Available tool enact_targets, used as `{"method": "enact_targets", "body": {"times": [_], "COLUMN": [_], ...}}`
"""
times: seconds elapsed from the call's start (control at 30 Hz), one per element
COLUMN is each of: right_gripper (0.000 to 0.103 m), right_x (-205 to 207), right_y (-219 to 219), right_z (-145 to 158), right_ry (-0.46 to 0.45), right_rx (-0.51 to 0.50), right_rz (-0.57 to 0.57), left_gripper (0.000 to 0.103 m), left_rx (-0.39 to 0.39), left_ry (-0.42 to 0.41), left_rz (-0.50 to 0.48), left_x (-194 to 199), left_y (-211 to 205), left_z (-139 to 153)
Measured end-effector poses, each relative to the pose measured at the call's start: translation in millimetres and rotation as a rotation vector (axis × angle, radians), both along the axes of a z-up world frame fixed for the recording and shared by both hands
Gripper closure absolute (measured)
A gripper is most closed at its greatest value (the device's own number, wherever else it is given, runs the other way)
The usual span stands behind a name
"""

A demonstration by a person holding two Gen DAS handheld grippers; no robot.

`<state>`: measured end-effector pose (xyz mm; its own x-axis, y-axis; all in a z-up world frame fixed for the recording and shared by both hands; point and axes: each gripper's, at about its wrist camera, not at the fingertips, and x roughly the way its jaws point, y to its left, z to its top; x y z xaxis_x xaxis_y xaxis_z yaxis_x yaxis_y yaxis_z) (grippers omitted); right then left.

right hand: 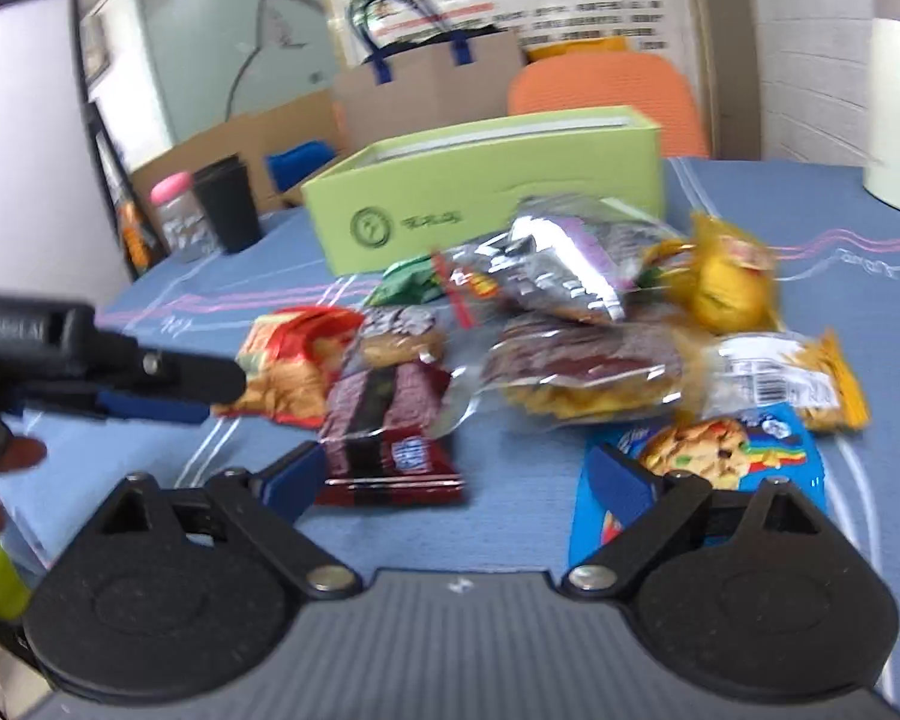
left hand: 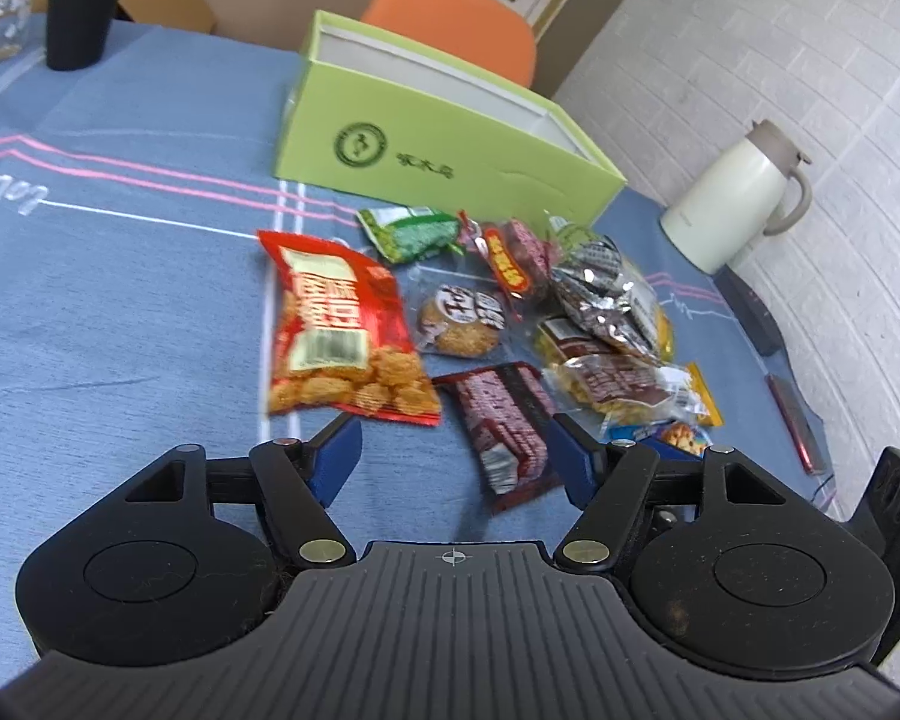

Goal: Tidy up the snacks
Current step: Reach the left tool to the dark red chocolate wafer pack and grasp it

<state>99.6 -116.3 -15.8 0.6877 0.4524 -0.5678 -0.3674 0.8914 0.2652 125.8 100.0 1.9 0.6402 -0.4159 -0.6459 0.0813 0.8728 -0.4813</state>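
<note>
Several snack packets lie in a pile on the blue tablecloth (left hand: pixel 120 300) in front of an open light-green box (left hand: pixel 450 144), which also shows in the right wrist view (right hand: pixel 480 204). A red puffed-snack bag (left hand: pixel 342 330) lies at the pile's left. A dark red wafer pack (left hand: pixel 504 426) lies between my left gripper's open fingers; my left gripper (left hand: pixel 456 450) holds nothing. My right gripper (right hand: pixel 462 468) is open and empty, with the same wafer pack (right hand: pixel 390 426) by its left finger and a blue cookie pack (right hand: pixel 720 456) by its right finger. The left gripper (right hand: pixel 168 384) shows at the left of the right wrist view.
A cream thermos jug (left hand: pixel 732 198) stands at the table's right edge by a white brick wall. A black cup (left hand: pixel 81 6) and a pink-lidded jar (left hand: pixel 0 6) stand at the far left. An orange chair (left hand: pixel 456 18) sits behind the box. A phone (left hand: pixel 798 420) lies at the right edge.
</note>
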Motion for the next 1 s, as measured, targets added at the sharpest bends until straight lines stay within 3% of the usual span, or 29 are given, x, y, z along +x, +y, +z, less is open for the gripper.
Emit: {"method": "enact_targets", "body": {"times": [0.13, 0.37, 0.67, 0.7, 0.8, 1.0], "right_gripper": [0.010, 0.010, 0.009, 0.001, 0.001, 0.001], "right_x": [-3.2, 16.2, 27.4, 27.3, 23.4, 21.3], "right_y": [26.8, 51.0, 56.6, 57.0, 55.4, 54.3], "right_z": [-1.0, -7.5, -10.9, -12.7, -15.2, -14.8], "right_ry": [-0.012, -0.005, 0.015, 0.022, -0.002, -0.009], "right_rx": [-0.029, -0.095, -0.120, -0.118, -0.084, -0.114], "right_rz": [0.091, 0.145, 0.157, 0.157, 0.117, 0.163], "left_gripper": [0.052, 0.063, 0.059, 0.058, 0.058, 0.055], "left_rx": [-0.033, 0.062, 0.087, 0.085, 0.079, 0.074], "left_ry": [0.025, 0.082, 0.093, 0.097, 0.095, 0.089], "left_rz": [-0.045, -0.069, -0.074, -0.079, -0.090, -0.118], "left_x": [18.1, 46.1, 53.7, 54.0, 54.4, 54.1], "left_y": [-18.5, -47.6, -53.2, -53.1, -50.8, -49.5], "left_z": [-0.8, -9.2, -16.4, -16.4, -16.3, -17.4]}}
